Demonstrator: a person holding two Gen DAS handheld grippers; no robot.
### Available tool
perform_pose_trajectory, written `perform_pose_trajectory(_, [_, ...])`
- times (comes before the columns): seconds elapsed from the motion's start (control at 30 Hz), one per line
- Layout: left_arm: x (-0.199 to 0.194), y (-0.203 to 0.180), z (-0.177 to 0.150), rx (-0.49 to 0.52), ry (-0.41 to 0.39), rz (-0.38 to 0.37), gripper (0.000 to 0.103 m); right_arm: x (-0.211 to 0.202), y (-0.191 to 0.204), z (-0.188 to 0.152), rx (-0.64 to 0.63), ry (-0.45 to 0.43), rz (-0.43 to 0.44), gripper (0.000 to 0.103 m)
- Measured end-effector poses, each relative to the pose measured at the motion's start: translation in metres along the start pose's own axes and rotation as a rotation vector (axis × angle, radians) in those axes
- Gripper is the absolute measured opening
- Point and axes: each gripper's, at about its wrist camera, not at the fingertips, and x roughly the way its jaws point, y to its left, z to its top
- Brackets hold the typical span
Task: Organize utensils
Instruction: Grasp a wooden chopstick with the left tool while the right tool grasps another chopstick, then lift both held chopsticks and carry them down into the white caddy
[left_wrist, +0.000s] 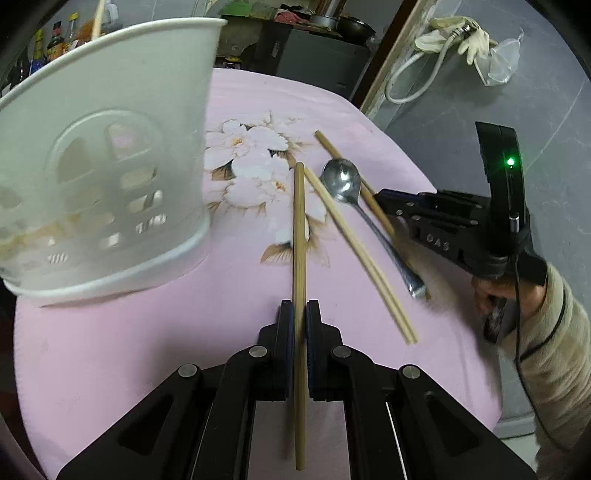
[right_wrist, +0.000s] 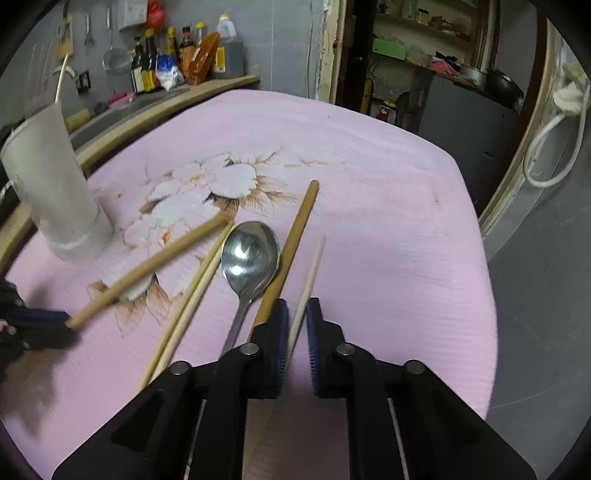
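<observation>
My left gripper (left_wrist: 300, 306) is shut on a brown wooden chopstick (left_wrist: 299, 236), held above the pink floral tablecloth (left_wrist: 147, 332). The white perforated utensil holder (left_wrist: 103, 155) stands close at the left with one stick in it; it also shows in the right wrist view (right_wrist: 55, 184). A metal spoon (right_wrist: 249, 258), a pale chopstick pair (right_wrist: 192, 295) and a brown chopstick (right_wrist: 295, 236) lie on the cloth. My right gripper (right_wrist: 295, 306) has a pale chopstick (right_wrist: 308, 284) between its slightly parted fingers. Whether it grips is unclear.
Sauce bottles (right_wrist: 177, 55) stand on a wooden ledge behind the table. A dark cabinet (right_wrist: 461, 110) and a white cable (right_wrist: 546, 147) are at the right. The table edge curves off at right and front.
</observation>
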Motion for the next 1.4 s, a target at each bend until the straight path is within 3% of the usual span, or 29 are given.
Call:
perform_pose_trajectory(0.2, [-0.003,-0.003,-0.001,0.091,0.047,0.025,0.005,-0.011,-0.004,-0.008,-0.014,0.03,-0.007,0.004])
perform_pose_trajectory(0.43, [0.011,-0.014,0.015,0.182,0.105,0.097,0.007,0.001,-0.004,0.006,-0.002,0.061,0.018,0.005])
perform_pose_trajectory(0.7, [0.034,-0.012,0.039,0.137,0.139,0.108,0.008,0.011,0.0,0.018,-0.055,0.117,0.013,0.006])
perform_pose_trajectory(0.9, [0.029,-0.014,0.034,0.122,0.084,0.094,0.004,0.007,-0.005,0.018,-0.013,0.14,0.035,0.004])
perform_pose_trajectory(1.03, [0.016,-0.021,0.026,0.123,0.005,0.054,0.004,-0.012,-0.018,0.005,0.085,0.047,0.076,0.003])
perform_pose_trajectory(1.2, [-0.013,-0.03,0.01,0.146,-0.156,0.024,0.004,-0.045,-0.027,-0.019,0.181,-0.117,0.106,0.003])
perform_pose_trajectory(1.3, [-0.029,-0.033,0.003,0.145,-0.267,0.018,0.004,-0.068,-0.019,-0.028,0.186,-0.25,0.102,0.003])
perform_pose_trajectory(1.4, [-0.046,-0.035,0.002,0.142,-0.394,0.025,0.004,-0.096,-0.007,-0.034,0.197,-0.446,0.131,0.003])
